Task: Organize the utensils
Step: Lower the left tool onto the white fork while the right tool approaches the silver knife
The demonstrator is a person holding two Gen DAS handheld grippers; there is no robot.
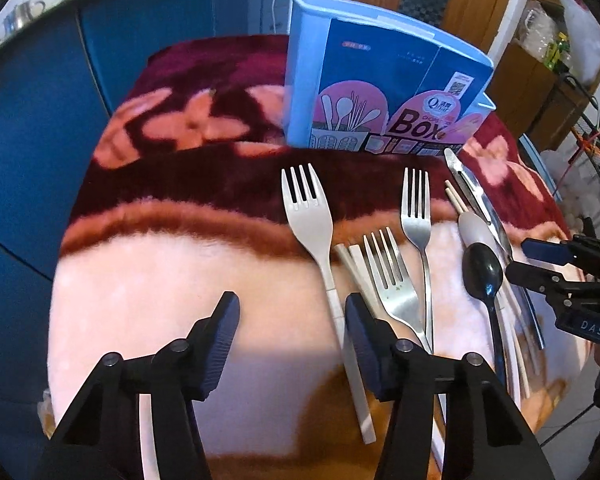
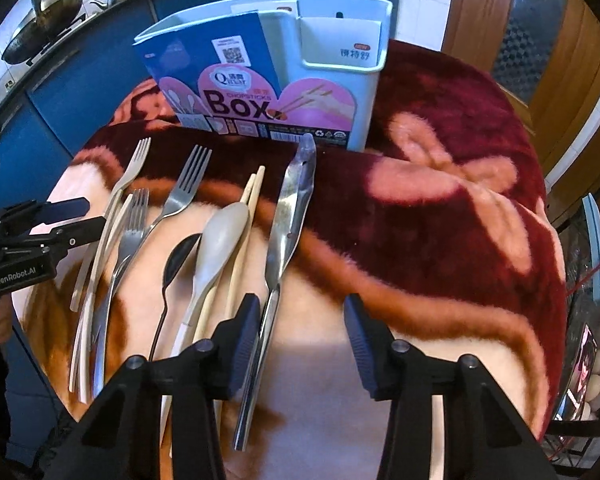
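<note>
Two grippers are hanging over a round table draped in a maroon floral blanket (image 2: 460,152), both tilted downward with nothing between their pads. The left gripper (image 1: 292,332) is standing with jaws apart beside the handle of a white fork (image 1: 308,216), not touching it. The right gripper (image 2: 300,338) is standing with jaws apart too, its left pad just beside the handle of the steel tongs (image 2: 292,208), whose arms are lying pressed together. Lying side by side between the two are a steel fork (image 1: 416,216), another steel fork (image 1: 392,280), a black spoon (image 2: 180,256), a grey spoon (image 2: 224,232) and chopsticks (image 2: 256,188). A blue chopsticks box (image 2: 260,92) is standing upright just behind the utensils.
</note>
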